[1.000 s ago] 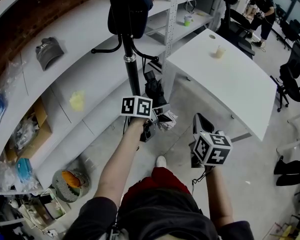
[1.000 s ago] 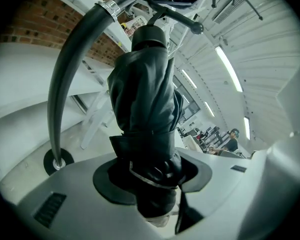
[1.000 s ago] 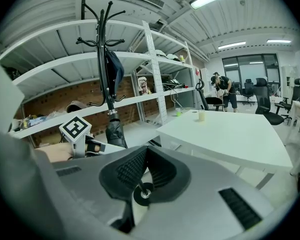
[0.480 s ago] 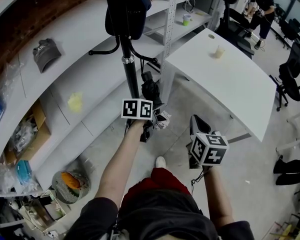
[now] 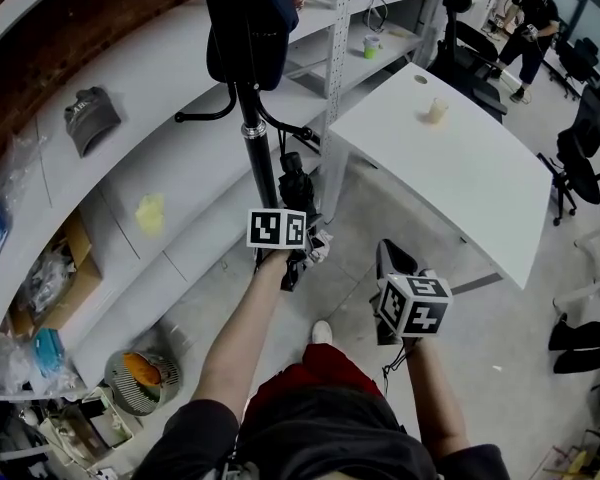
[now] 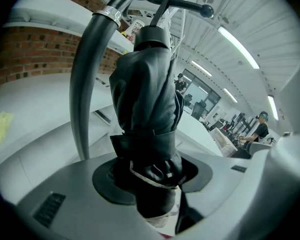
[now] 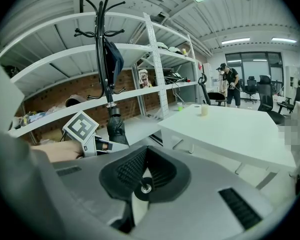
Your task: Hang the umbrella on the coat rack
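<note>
My left gripper is shut on a folded black umbrella, whose strapped bundle rises out of the jaws. The umbrella stands just right of the black coat rack pole, close beside it and below the lower hooks. In the left gripper view the pole curves up at the left and a hook tip shows above the umbrella. A dark bag hangs high on the rack. My right gripper is lower right, shut and holding nothing.
White shelving runs behind the rack with a grey cap and a yellow item. A white table with a cup stands right. A fan sits on the floor. A person and office chairs are far back.
My left gripper has sunk a little and tilted, keeping the umbrella next to the pole. The right gripper has hardly moved.
</note>
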A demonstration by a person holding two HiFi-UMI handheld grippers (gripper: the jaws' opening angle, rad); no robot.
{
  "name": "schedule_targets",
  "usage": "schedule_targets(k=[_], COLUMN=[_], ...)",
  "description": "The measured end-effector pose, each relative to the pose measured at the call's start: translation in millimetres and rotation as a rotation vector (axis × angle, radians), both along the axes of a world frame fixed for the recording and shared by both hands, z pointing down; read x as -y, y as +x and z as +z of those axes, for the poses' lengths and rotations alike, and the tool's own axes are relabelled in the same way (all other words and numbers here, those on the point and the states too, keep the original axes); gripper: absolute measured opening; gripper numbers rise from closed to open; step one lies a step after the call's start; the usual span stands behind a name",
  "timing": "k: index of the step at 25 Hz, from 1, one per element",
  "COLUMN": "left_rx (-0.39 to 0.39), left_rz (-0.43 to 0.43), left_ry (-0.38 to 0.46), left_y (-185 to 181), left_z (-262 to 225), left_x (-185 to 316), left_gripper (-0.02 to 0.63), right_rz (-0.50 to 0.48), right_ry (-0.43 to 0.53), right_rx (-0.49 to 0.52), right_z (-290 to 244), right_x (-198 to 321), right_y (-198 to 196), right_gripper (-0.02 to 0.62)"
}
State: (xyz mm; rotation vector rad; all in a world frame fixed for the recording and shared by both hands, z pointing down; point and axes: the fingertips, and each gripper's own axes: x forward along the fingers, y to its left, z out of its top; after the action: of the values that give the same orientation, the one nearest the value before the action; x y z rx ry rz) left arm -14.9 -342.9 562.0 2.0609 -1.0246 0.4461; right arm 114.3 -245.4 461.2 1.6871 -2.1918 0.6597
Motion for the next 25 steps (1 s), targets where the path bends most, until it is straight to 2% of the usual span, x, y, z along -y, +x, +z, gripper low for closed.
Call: schedule_targets(k=[9,25], left_rx=[0.144,0.322], left_rz=[-0.06,-0.117], left_ry=[0.073,0.16], left_y=[-21,-51], left_z=[11,24], left_x=[16,42], left_gripper=[0.204,0.21], right_rz=[-0.016,-0.031], right_ry=[-0.025,-0.067], right_rx=[0.009,0.015], right_z=[11,26], right_x=[5,12], right_y=[-9,-23], right_gripper=[0.018,0.018])
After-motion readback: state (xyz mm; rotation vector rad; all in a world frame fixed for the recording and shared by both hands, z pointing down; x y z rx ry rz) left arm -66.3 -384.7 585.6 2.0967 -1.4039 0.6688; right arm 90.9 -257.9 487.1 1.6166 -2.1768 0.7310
